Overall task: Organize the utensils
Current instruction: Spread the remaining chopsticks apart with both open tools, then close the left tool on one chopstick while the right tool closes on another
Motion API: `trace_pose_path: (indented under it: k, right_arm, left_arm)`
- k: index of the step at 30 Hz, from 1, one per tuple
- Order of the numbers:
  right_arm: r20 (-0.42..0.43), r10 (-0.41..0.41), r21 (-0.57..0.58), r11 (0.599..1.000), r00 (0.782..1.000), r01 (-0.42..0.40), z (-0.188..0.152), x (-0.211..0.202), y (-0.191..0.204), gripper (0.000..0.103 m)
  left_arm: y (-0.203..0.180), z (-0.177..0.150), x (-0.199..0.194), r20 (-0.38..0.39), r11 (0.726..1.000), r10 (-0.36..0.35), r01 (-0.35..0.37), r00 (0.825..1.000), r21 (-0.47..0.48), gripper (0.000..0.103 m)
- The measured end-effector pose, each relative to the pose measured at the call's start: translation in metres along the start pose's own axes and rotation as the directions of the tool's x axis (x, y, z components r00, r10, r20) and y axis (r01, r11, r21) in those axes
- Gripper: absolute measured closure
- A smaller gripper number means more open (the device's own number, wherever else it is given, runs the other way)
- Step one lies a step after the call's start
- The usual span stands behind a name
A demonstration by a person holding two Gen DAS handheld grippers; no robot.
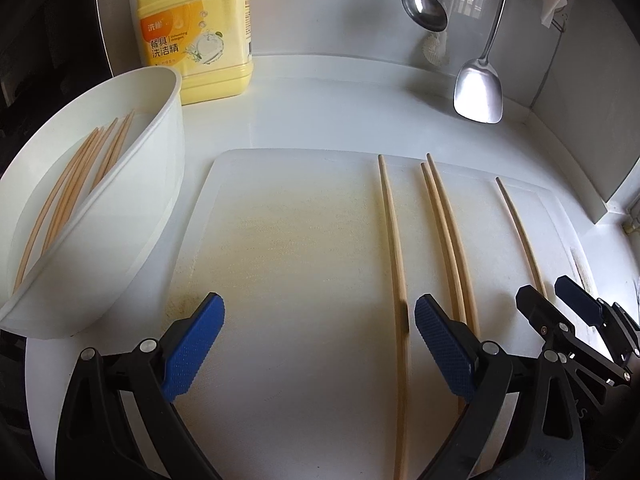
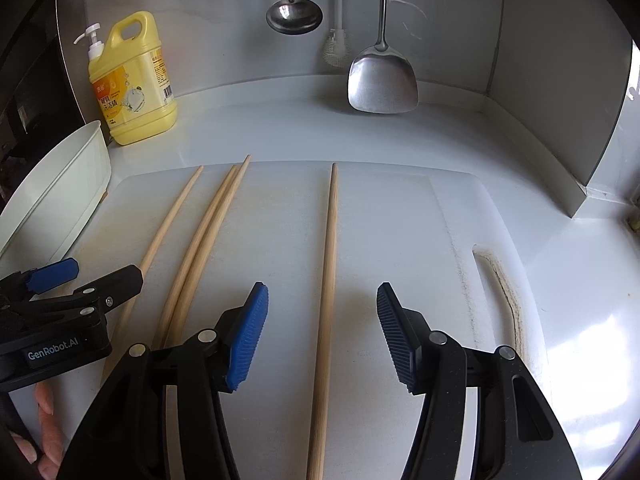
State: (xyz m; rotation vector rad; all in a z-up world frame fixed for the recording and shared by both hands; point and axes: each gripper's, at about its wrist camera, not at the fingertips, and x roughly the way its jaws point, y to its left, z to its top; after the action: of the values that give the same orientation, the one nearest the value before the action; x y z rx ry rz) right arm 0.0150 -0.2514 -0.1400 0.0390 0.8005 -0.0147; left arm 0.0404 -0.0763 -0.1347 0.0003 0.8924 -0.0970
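Far left on my feed sits a smooth white plastic tub (image 1: 132, 184), oval and deep, tilted, with a bundle of thin wooden chopsticks (image 1: 76, 184) leaning inside it. Behind it stands a glossy yellow detergent jug (image 1: 200, 36) with a white pump on the pale desk (image 1: 340, 100).

Next comes the white cutting board (image 1: 288, 248), flat with rounded corners, its face scuffed and stained yellowish. My left claw (image 1: 320, 344) hangs over it released, its ribbed blue pads wide apart and gripping nothing. A single chopstick (image 1: 394, 248), a slim tapered round stick of light wood, lies on the board between the two pads, close to the right-hand pad; I cannot tell whether they touch.

Just right of that, a pair of chopsticks (image 1: 448, 240) lies side by side, nearly touching along their length. Further right lies the last chopstick (image 2: 328, 280), straight on the board and running between the pads of my right claw (image 2: 322, 332), which stands released with clear gaps on both sides.

On the back wall hang a polished steel ladle (image 2: 294, 16) with a round bowl and a flat steel spatula (image 2: 382, 80). A slot handle (image 2: 500, 280) with grimy edges is cut into the board's right side.
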Motion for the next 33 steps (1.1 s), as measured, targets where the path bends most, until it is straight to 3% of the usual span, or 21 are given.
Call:
trace_pose_path:
  k: [11, 18, 20, 22, 24, 33]
  right_arm:
    - [0.012, -0.006, -0.02, 1.0, 1.0, 0.006, 0.0, 0.0, 0.0, 0.052]
    - [0.029, -0.003, -0.053, 0.999, 1.0, 0.005, -0.001, -0.001, 0.009, 0.073]
    - [0.031, -0.005, -0.063, 0.998, 0.999, 0.007, -0.001, -0.001, 0.011, 0.076]
    - [0.034, -0.007, -0.076, 0.997, 0.999, 0.009, -0.002, -0.001, 0.014, 0.088]
    - [0.038, -0.015, -0.09, 0.996, 0.999, 0.019, -0.002, -0.001, 0.016, 0.093]
    - [0.026, 0.037, -0.036, 0.999, 0.999, -0.036, -0.005, -0.007, 0.006, 0.097]
  left_arm:
    - [-0.011, 0.002, 0.006, 0.02, 0.999, 0.025, -0.026, 0.999, 0.037, 0.012]
    - [-0.023, 0.0, 0.0, 0.036, 0.997, -0.001, -0.002, 0.999, 0.082, 0.045]
    - [-0.025, -0.001, -0.003, 0.037, 0.996, -0.005, 0.002, 0.999, 0.085, 0.057]
    - [-0.027, -0.002, -0.004, 0.038, 0.996, -0.011, 0.008, 0.999, 0.09, 0.079]
    - [-0.03, -0.003, -0.006, 0.036, 0.995, -0.013, 0.009, 0.999, 0.098, 0.093]
    - [-0.028, -0.009, -0.013, 0.0, 0.997, -0.046, 0.046, 0.999, 0.056, 0.096]
